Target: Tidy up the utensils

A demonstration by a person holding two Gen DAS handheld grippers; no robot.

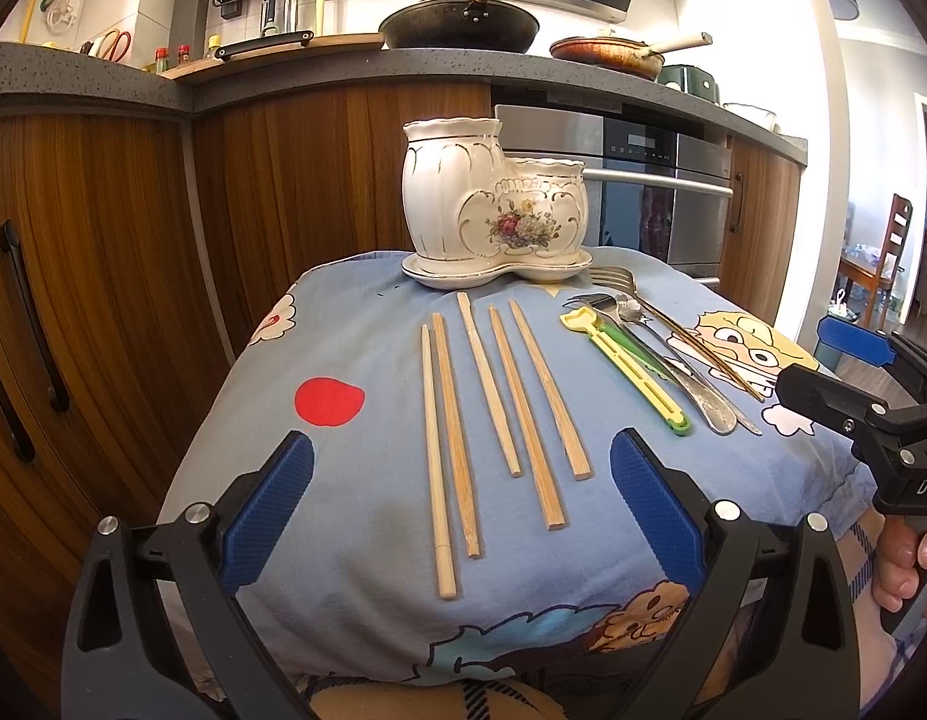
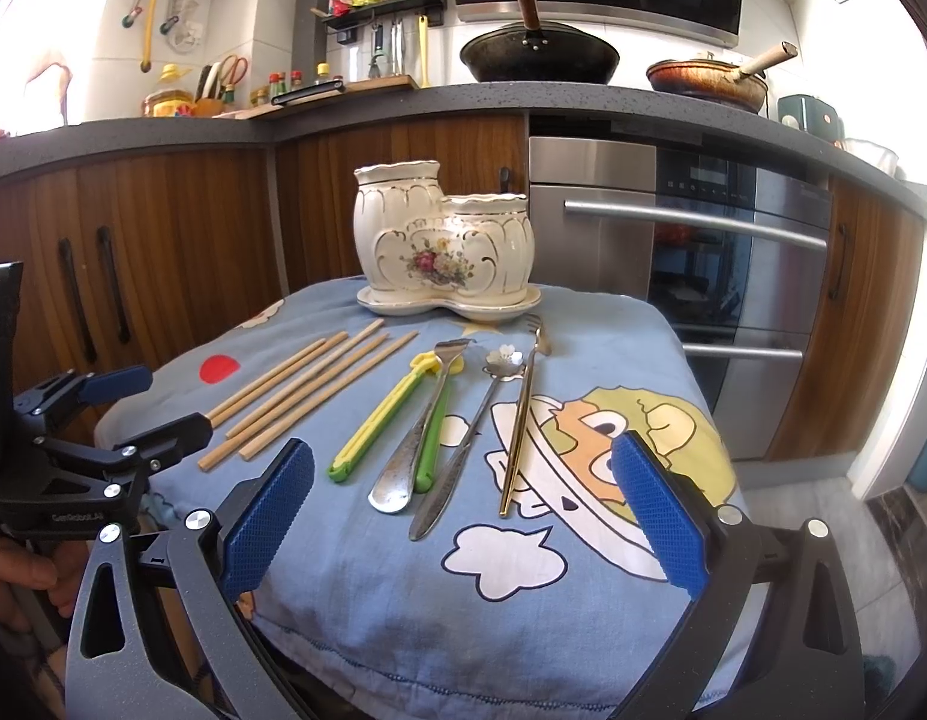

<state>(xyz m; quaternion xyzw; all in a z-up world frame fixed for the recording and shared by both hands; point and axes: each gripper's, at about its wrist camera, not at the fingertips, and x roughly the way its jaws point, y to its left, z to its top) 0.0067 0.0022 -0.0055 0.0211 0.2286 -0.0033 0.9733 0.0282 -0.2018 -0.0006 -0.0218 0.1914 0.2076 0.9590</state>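
Fork (image 1: 613,282) tines sit partly hidden, seemingly behind holder (image 1: 493,198) saucer.

holder (image 1: 493,204): glossy glazed ceramic, gilt trim
chopsticks (image 1: 499,414): matt pale wood, in front of holder
cloth (image 2: 523,588): soft printed cotton, under holder
spoon (image 2: 403,468): shiny metal
clip (image 2: 379,426): smooth yellow plastic
pads (image 1: 655,510): blue textured rubber

Daylight floods in from the right of my frames, blowing out the white wall (image 1: 823,138) to glare. My fisheye bends the grey stone countertop (image 2: 403,99); corners vignette black, and centres stay sharp.
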